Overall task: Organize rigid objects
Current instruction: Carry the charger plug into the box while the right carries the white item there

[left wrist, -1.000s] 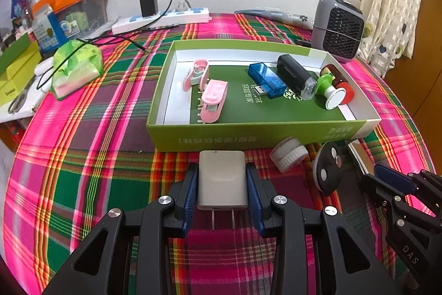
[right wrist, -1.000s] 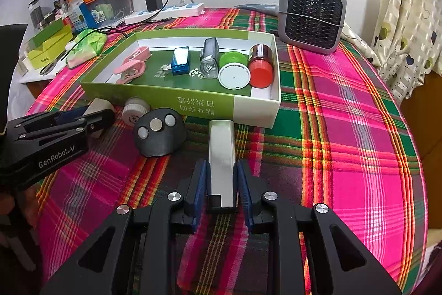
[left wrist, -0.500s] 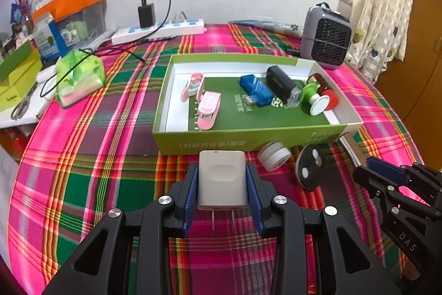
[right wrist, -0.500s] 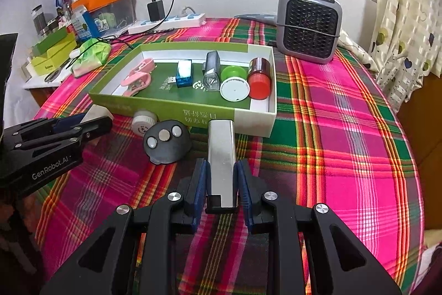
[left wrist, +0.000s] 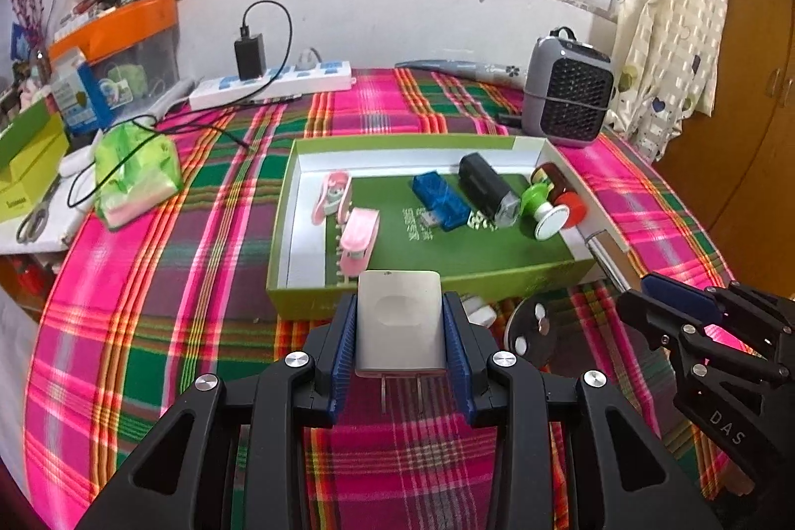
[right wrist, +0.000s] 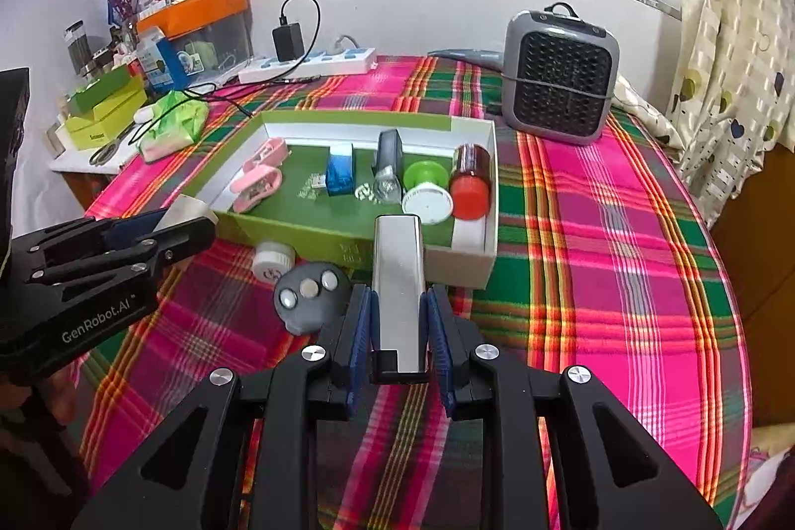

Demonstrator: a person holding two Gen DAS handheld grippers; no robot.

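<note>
Both hand-held grippers raised since earlier | left [left wrist: 400, 331] grasps one charger [left wrist: 400, 321] | right [right wrist: 400, 329] grasps one silver block [right wrist: 399, 281]

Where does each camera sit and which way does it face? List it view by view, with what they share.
Left wrist: on the left gripper, looking along its jaws at the green box and the window; its jaws clamp a white charger; the right gripper shows at right.
Right wrist: on the right gripper, facing the same box; its jaws clamp a silver bar; the left gripper shows at left.
Shared: box, heater, black disc.
</note>
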